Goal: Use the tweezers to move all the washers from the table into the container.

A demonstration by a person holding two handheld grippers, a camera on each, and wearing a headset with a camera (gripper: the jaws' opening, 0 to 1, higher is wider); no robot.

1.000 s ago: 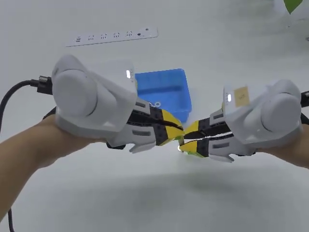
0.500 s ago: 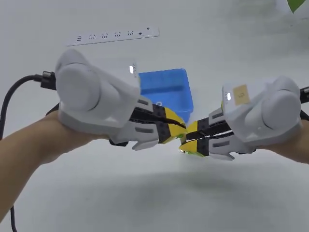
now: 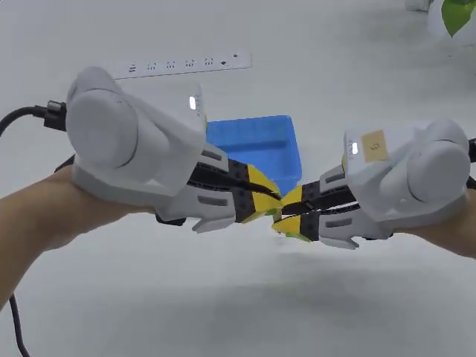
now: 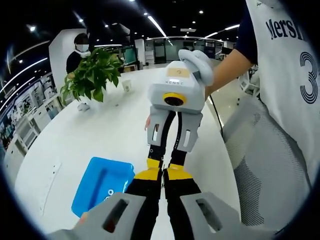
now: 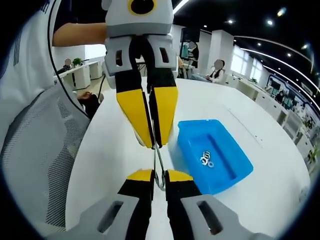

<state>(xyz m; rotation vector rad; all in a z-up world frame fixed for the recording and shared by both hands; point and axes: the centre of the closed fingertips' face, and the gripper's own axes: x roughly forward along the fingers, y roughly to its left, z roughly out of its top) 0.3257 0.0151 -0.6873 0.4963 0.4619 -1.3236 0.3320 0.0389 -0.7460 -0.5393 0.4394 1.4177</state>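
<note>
My left gripper (image 3: 271, 202) and right gripper (image 3: 286, 216) meet tip to tip above the white table, just in front of the blue container (image 3: 256, 141). In the right gripper view, thin metal tweezers (image 5: 158, 162) run from between my right gripper's (image 5: 159, 176) yellow tips up into the left gripper's (image 5: 152, 137) closed yellow tips. Both pairs of jaws stand shut on them. Several washers (image 5: 206, 159) lie inside the container (image 5: 227, 167), which sits to the right there. In the left gripper view, the container (image 4: 95, 180) lies lower left with washers (image 4: 110, 192) in it.
A white power strip (image 3: 190, 65) lies beyond the container. A potted plant (image 4: 92, 75) stands at the table's far end, with a person (image 4: 80, 47) behind it. A mesh chair (image 4: 265, 170) stands beside the table.
The head view has shifted slightly. The grippers stay tip to tip in front of the container; the left one sits a little further left.
</note>
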